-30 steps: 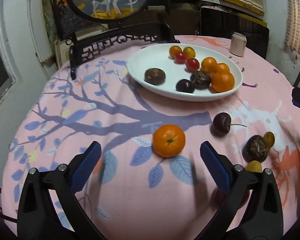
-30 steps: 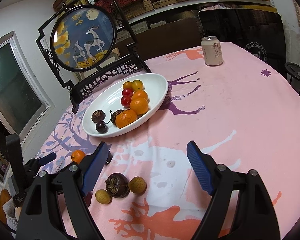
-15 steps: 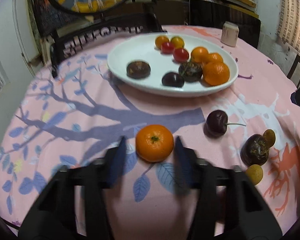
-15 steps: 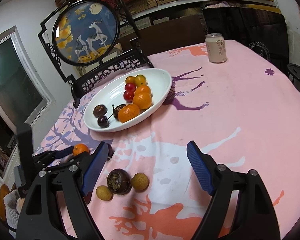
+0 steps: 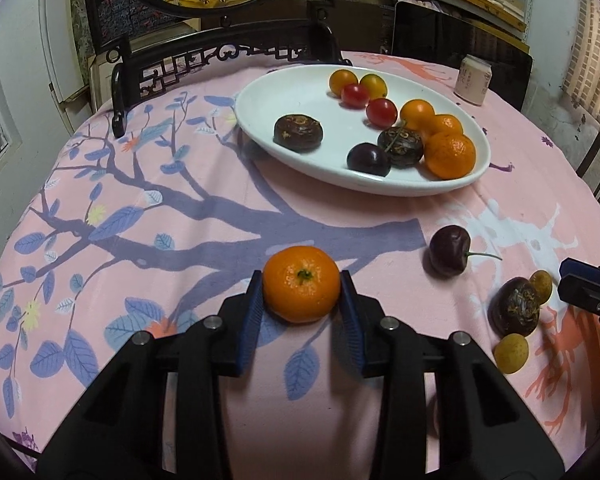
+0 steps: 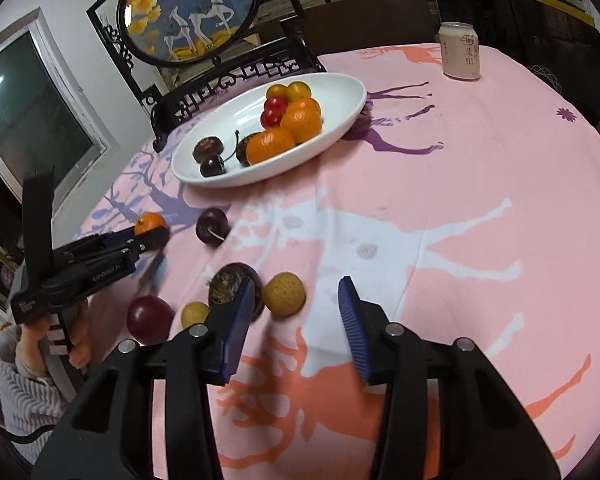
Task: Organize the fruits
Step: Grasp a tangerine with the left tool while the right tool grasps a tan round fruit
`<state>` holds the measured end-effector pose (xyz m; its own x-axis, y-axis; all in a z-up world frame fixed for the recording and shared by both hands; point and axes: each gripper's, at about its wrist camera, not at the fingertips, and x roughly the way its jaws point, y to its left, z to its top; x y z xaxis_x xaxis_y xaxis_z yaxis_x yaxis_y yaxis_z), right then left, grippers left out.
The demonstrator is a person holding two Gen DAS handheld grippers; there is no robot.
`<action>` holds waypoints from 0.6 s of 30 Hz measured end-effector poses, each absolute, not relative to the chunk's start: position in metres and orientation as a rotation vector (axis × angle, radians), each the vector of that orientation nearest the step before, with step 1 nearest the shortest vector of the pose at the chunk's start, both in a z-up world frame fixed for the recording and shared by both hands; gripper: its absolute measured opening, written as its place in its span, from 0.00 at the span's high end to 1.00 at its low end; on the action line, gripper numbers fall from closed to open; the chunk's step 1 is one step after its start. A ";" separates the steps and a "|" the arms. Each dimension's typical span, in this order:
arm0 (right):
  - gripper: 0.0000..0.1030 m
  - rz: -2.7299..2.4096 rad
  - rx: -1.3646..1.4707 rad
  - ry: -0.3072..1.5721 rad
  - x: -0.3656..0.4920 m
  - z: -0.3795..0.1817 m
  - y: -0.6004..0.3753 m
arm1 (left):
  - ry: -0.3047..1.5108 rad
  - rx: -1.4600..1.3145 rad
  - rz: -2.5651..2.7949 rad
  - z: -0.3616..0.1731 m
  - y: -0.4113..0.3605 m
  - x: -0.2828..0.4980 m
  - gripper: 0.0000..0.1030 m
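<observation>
My left gripper (image 5: 301, 294) is shut on a mandarin (image 5: 301, 289) that rests on the pink tablecloth; it also shows in the right wrist view (image 6: 150, 224). A white oval plate (image 5: 284, 92) behind it holds several fruits: mandarins, cherry tomatoes, a dark cherry and passion fruits. Loose on the cloth lie a dark cherry (image 5: 449, 251), a brown passion fruit (image 5: 516, 312) and two small yellow fruits (image 5: 511, 353). My right gripper (image 6: 296, 304) is open and empty, just in front of a yellow fruit (image 6: 285, 294) and the passion fruit (image 6: 230, 284). A red plum (image 6: 149, 319) lies to its left.
A pink drink can (image 6: 460, 51) stands at the far side of the table. A black carved stand with a round deer picture (image 6: 188, 12) stands behind the plate. The table's round edge drops off on the left. A dark chair (image 5: 598, 172) is at the right.
My left gripper closed from wide open onto the mandarin. My right gripper narrowed its opening and moved down closer to the loose fruits.
</observation>
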<state>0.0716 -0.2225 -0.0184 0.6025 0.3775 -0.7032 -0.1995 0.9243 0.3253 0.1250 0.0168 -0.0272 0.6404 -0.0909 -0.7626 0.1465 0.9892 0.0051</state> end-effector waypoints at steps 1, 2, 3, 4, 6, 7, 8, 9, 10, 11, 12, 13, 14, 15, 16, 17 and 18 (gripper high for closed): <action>0.58 0.339 0.213 0.866 0.072 -0.019 -0.220 | 0.865 0.070 -0.135 -0.027 0.016 0.125 0.63; 0.62 0.344 0.204 0.871 0.072 -0.021 -0.218 | 0.865 0.071 -0.134 -0.027 0.016 0.125 0.63; 0.64 0.347 0.198 0.876 0.073 -0.023 -0.216 | 0.866 0.071 -0.133 -0.027 0.016 0.125 0.63; 0.65 0.347 0.191 0.880 0.074 -0.025 -0.214 | 0.868 0.070 -0.133 -0.028 0.016 0.125 0.63; 0.70 0.348 0.181 0.882 0.076 -0.028 -0.211 | 0.869 0.074 -0.130 -0.028 0.016 0.126 0.63; 0.71 0.357 0.185 0.880 0.076 -0.028 -0.211 | 0.871 0.077 -0.128 -0.029 0.016 0.126 0.63; 0.72 0.360 0.186 0.876 0.076 -0.028 -0.210 | 0.872 0.078 -0.127 -0.029 0.016 0.126 0.63; 0.72 0.361 0.184 0.872 0.076 -0.028 -0.210 | 0.872 0.077 -0.128 -0.029 0.016 0.126 0.63; 0.72 0.366 0.185 0.875 0.077 -0.029 -0.209 | 0.872 0.077 -0.128 -0.029 0.016 0.126 0.63; 0.72 0.370 0.189 0.877 0.078 -0.030 -0.208 | 0.871 0.078 -0.127 -0.029 0.016 0.126 0.63; 0.73 0.371 0.191 0.874 0.078 -0.030 -0.207 | 0.871 0.079 -0.127 -0.029 0.016 0.126 0.63; 0.74 0.374 0.189 0.872 0.079 -0.030 -0.206 | 0.871 0.079 -0.127 -0.029 0.015 0.126 0.63; 0.74 0.379 0.190 0.874 0.079 -0.031 -0.206 | 0.871 0.081 -0.126 -0.029 0.015 0.126 0.63; 0.75 0.383 0.192 0.877 0.080 -0.032 -0.205 | 0.871 0.082 -0.126 -0.029 0.015 0.126 0.63; 0.75 0.390 0.198 0.882 0.080 -0.033 -0.205 | 0.871 0.082 -0.126 -0.029 0.015 0.126 0.63; 0.75 0.401 0.208 0.893 0.082 -0.034 -0.206 | 0.871 0.082 -0.126 -0.029 0.015 0.126 0.63; 0.76 0.407 0.215 0.900 0.082 -0.035 -0.206 | 0.871 0.081 -0.127 -0.029 0.015 0.126 0.63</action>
<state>0.0821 -0.2056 -0.0351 0.5524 0.4301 -0.7140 -0.2523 0.9027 0.3485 0.1260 0.0151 -0.0293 0.6370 -0.0775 -0.7670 0.1439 0.9894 0.0195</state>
